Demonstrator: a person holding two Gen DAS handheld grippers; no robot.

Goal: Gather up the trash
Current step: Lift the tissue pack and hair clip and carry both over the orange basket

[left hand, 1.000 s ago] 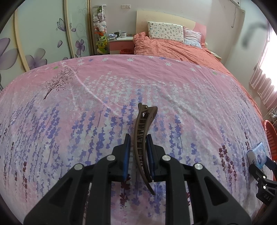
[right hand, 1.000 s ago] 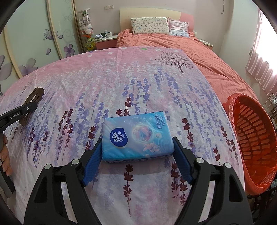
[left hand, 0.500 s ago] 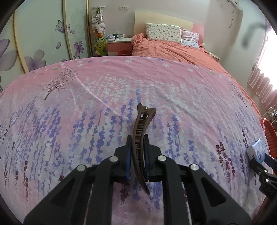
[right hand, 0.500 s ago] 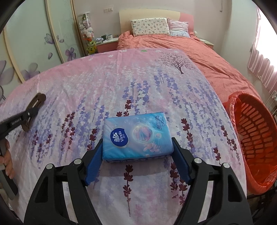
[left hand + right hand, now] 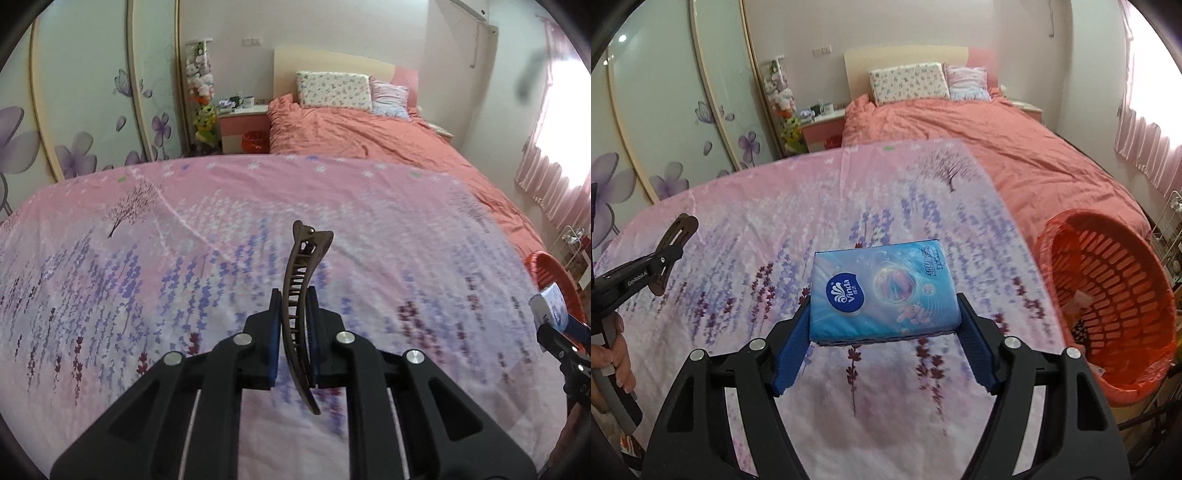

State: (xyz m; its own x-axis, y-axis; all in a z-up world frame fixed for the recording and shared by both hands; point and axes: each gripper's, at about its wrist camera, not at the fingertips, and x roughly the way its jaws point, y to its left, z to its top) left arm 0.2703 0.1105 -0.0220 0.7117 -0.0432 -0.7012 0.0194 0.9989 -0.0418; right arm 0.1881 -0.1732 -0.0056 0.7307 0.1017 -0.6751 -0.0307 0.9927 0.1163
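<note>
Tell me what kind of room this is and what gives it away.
A bedroom, almost certainly. A made bed with pillows stands against a headboard, a nightstand sits beside it, and a floral sliding wardrobe lines the left wall. The work goes on over a lavender-print sheet in front.

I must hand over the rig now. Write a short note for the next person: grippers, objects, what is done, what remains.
Left gripper: shut on the brown hair clip, lifted above the floral bedsheet.
Right gripper: shut on the blue tissue pack, also above the sheet.
Orange basket: at the right bed edge, some bits already inside.
Done: both items are picked up.
Left: probably drop both into the basket.
</note>
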